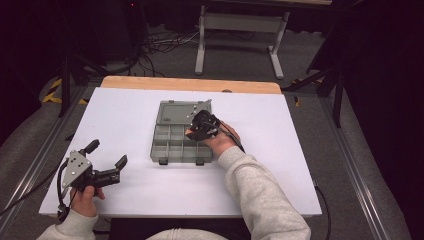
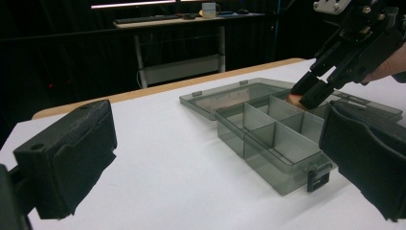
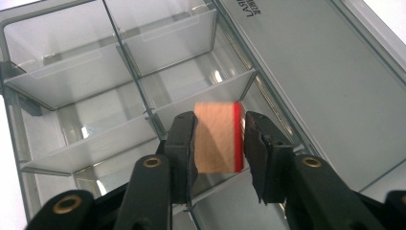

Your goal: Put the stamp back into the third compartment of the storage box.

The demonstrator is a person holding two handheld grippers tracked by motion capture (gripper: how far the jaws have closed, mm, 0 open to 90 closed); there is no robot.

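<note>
Meanwhile the right gripper [image 3: 219, 139] clamps a red-edged wooden block [image 3: 216, 136] over the translucent plastic organizer [image 3: 86, 86]; left gripper [image 1: 106, 155] gapes.

The bench [image 1: 130, 120] is a white board with a strip of bare wood along its far edge. A grey see-through compartment box [image 1: 177, 142] lies directly on it near the middle, its lid [image 1: 182, 111] folded flat open toward the far edge and its latches facing the near edge.
</note>
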